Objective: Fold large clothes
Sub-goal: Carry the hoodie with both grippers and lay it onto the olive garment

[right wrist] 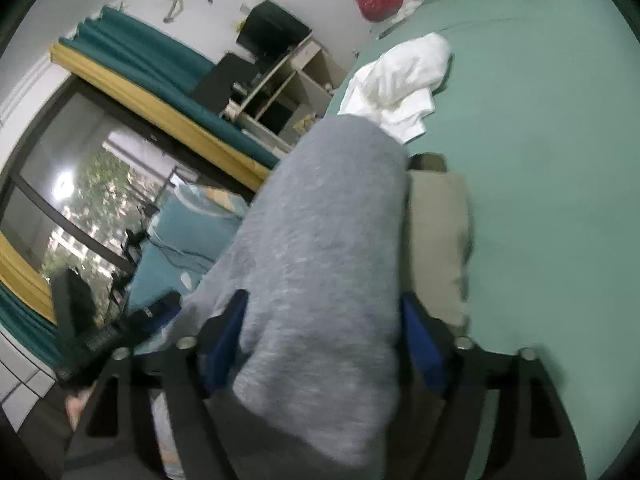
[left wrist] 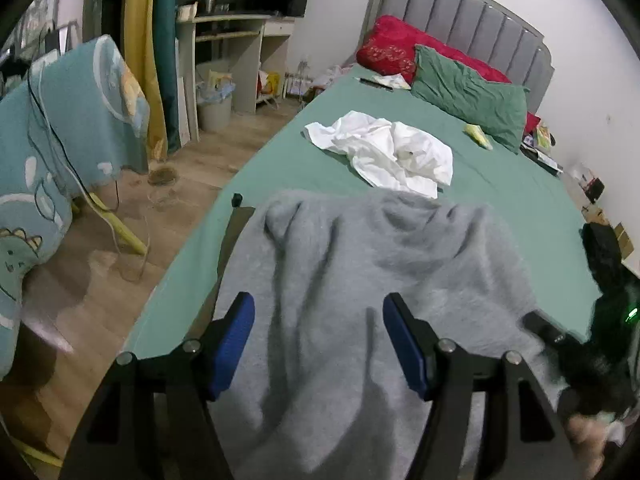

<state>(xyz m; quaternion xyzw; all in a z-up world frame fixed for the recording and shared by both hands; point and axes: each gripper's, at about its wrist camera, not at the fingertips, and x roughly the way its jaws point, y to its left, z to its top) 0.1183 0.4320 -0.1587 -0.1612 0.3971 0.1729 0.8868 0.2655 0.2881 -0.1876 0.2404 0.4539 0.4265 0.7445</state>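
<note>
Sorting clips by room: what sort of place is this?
A bedroom, most likely: a bed with a padded grey headboard, pillows against it, and a desk beside curtains.

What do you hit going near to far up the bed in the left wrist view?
left gripper → grey garment → crumpled white garment → green pillow → red pillow → grey headboard.

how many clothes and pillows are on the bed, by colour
grey garment: 1
white garment: 1
tan garment: 1
red pillow: 1
green pillow: 1
total: 5
</note>
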